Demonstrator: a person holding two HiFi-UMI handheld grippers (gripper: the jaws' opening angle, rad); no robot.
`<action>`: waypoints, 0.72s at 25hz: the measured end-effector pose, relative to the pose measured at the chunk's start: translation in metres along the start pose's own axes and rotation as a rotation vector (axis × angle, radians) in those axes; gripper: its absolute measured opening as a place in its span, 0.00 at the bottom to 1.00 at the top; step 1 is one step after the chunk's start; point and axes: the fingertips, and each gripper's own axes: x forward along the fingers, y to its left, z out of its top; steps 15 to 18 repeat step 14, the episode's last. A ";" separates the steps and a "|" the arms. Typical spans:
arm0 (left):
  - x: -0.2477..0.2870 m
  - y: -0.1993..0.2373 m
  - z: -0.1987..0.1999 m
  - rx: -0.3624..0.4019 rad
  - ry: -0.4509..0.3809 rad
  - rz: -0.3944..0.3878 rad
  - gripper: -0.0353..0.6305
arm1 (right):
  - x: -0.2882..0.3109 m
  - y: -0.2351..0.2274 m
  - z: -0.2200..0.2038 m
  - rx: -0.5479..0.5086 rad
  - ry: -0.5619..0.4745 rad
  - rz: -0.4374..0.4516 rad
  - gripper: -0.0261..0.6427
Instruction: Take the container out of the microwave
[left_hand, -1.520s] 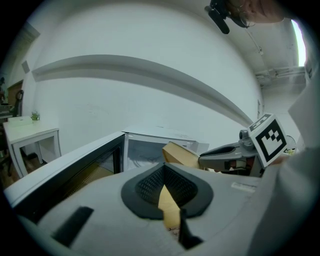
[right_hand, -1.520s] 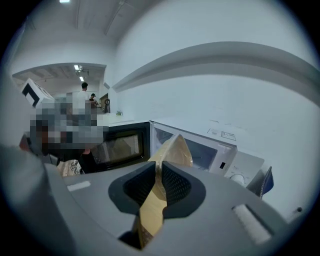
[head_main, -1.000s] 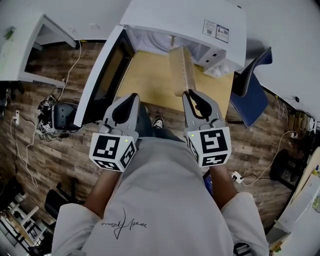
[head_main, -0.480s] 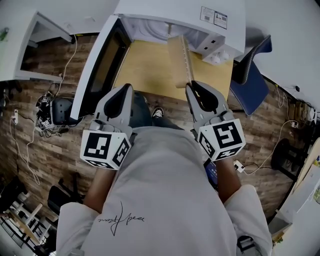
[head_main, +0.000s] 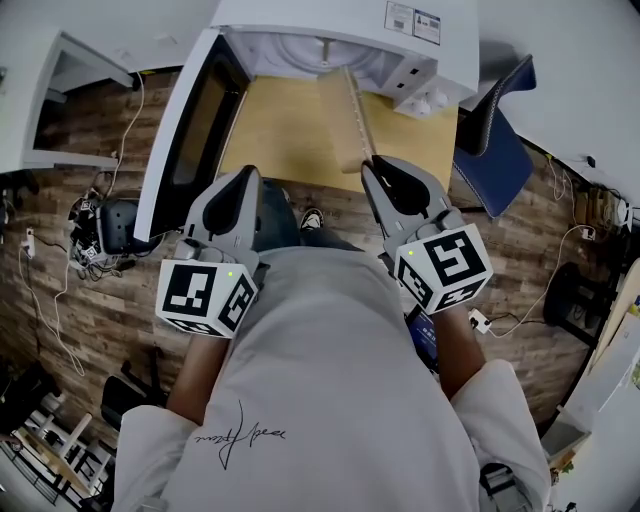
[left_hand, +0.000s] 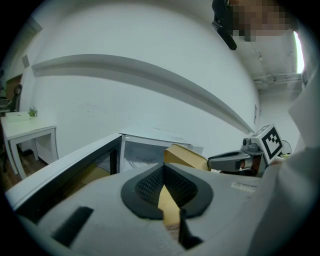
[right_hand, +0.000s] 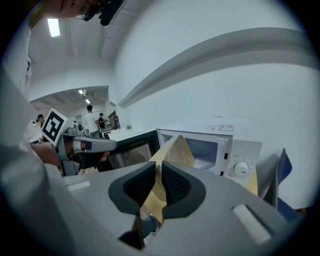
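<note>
Head view: the right gripper (head_main: 378, 172) is clamped on the near edge of the tan paper container (head_main: 355, 115), which juts over the wooden table (head_main: 290, 130) before the open microwave (head_main: 330, 20). A second ago its broad face showed. Now it stands edge-on.

Left gripper view: the left gripper (left_hand: 162, 170) is closed and empty, beside the microwave's door (left_hand: 75, 165).

Right gripper view: the container seems just clear of the cavity, so the removal looks nearly done.
</note>
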 end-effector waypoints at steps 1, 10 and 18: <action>0.001 0.000 0.000 0.002 0.003 -0.001 0.04 | 0.000 -0.001 0.000 0.001 0.001 0.002 0.12; 0.004 0.002 -0.004 0.007 0.025 0.006 0.04 | 0.000 -0.006 -0.003 0.012 0.019 0.011 0.12; 0.007 0.002 -0.004 0.000 0.023 0.005 0.04 | 0.000 -0.008 -0.007 0.022 0.029 0.009 0.12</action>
